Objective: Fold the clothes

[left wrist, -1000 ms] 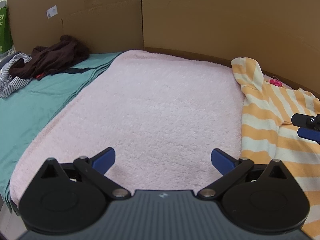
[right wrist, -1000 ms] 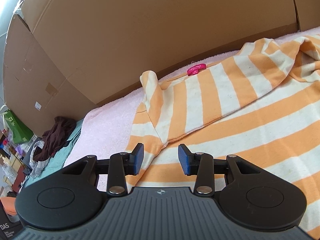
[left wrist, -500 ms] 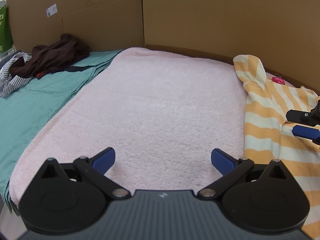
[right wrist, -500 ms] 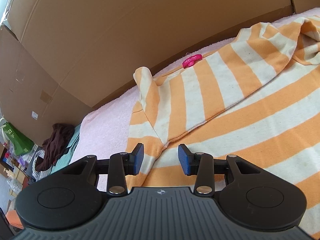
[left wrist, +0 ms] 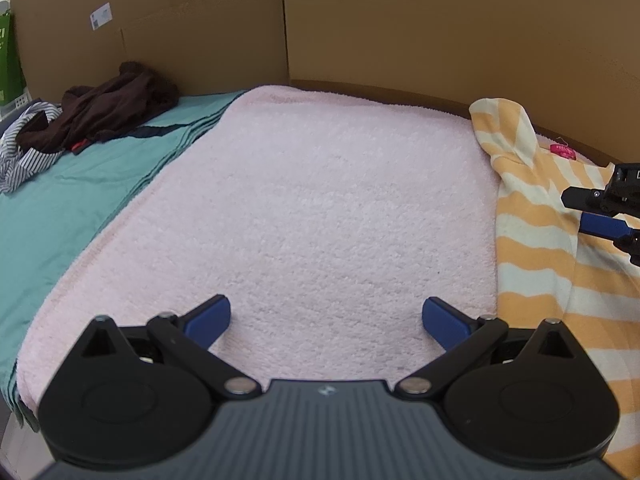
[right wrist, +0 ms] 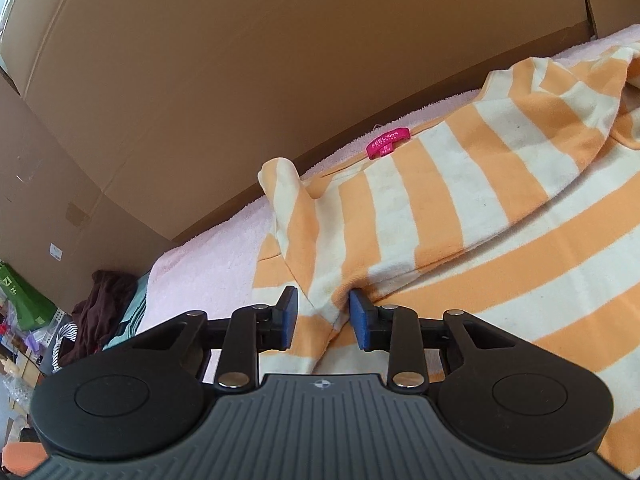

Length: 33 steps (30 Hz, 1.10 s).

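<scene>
The right tool (right wrist: 323, 317), jaws just closing, straddles a fold of the orange-striped shirt (right wrist: 460, 216) without clamping it, while the left tool (left wrist: 326, 317) gapes wide over the pink towel (left wrist: 320, 208)

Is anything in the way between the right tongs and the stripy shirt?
Nothing visible. The right tongs have just been closing, with a fold of the orange-and-cream striped shirt already between the blue pads. The left tongs are wide open over the bare pink towel.
</scene>
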Tool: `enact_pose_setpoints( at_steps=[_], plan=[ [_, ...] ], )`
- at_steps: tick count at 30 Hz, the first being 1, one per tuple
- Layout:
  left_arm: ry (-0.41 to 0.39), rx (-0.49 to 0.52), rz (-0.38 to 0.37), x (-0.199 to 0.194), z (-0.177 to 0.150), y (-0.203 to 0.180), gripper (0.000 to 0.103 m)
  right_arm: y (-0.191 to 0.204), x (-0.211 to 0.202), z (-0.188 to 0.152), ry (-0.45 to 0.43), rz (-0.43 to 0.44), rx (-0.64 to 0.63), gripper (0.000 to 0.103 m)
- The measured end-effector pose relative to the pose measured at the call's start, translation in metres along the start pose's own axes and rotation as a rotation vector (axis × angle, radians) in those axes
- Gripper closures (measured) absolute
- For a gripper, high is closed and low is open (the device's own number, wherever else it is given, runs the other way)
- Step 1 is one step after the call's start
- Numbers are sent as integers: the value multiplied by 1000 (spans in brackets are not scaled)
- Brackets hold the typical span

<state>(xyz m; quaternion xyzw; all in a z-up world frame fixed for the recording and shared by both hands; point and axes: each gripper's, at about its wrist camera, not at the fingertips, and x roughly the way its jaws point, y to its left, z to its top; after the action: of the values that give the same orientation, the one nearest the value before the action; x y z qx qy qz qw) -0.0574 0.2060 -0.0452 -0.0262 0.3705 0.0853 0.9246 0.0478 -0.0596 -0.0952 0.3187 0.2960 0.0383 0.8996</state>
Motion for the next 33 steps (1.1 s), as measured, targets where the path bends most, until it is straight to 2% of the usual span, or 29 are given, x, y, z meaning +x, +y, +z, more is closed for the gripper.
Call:
enact_pose_setpoints(
  at_steps=[5,22,24,28,31,33],
  plan=[
    [3,13,5,0,0,-5,1,-3,-1,3,-17,6,-19,90],
    [8,50,21,1,3,-20,1,-13,-22,10,-101,28,-44,93],
    [7,53,22,1,3,-21,1,-15,-24,11,-104,27,-41,93],
    [7,56,25,1,4,-23,1,-20,-25,10,-54,39,-23,86],
    [8,54,26,1,4,-24,1,-18,-23,6,20,43,-17,74],
    [7,54,27,1,3,-24,1,-15,-19,2,68,68,-7,73]
  ],
)
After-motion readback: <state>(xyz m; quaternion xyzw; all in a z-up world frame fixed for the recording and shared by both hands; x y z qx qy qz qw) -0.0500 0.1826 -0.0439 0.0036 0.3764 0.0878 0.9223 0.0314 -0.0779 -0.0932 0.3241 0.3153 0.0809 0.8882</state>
